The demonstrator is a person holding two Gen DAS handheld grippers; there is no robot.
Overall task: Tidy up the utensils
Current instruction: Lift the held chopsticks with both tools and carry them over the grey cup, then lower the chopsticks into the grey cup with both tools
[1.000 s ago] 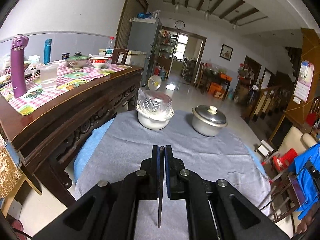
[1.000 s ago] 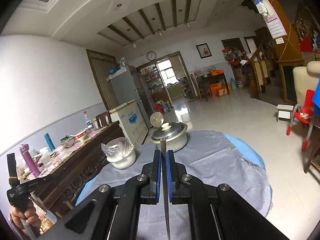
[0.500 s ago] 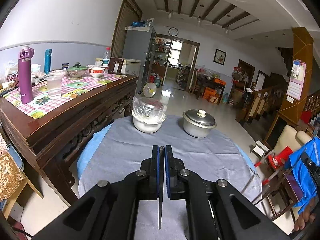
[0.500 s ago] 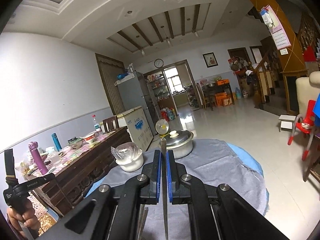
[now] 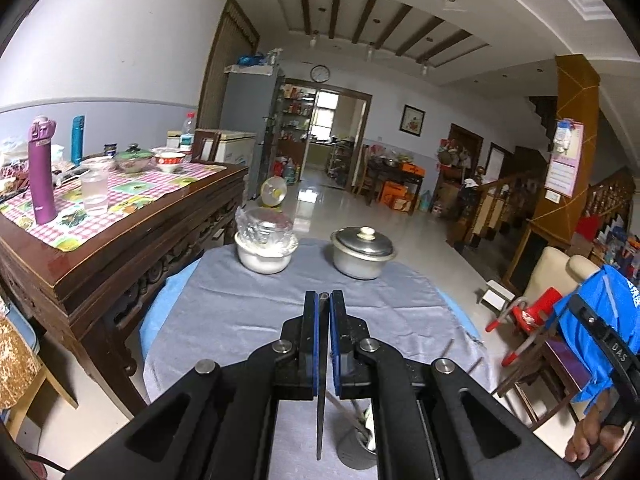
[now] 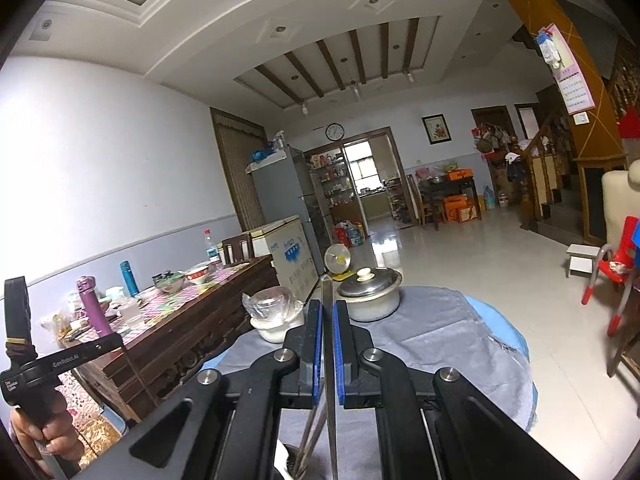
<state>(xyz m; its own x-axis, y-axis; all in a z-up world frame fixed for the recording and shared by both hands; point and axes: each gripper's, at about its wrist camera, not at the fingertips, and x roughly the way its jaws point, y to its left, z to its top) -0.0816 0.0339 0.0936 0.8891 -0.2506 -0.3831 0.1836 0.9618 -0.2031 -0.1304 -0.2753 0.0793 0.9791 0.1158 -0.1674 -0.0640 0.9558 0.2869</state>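
Two thin metal utensils, one clamped in each gripper above the grey-clothed round table (image 5: 240, 312)

The left gripper (image 5: 323, 300) is clenched on a thin dark metal utensil (image 5: 321, 408) hanging below its blue pads; the right gripper (image 6: 328, 308) grasps a slim steel utensil (image 6: 328, 292) standing up past its tips. Both point slightly downward over a grey metal holder (image 5: 356, 448) of utensils. Beyond stand a lidded aluminium pot (image 5: 362, 252) and a plastic-wrapped white bowl (image 5: 264, 246) — apart, at the far edge.
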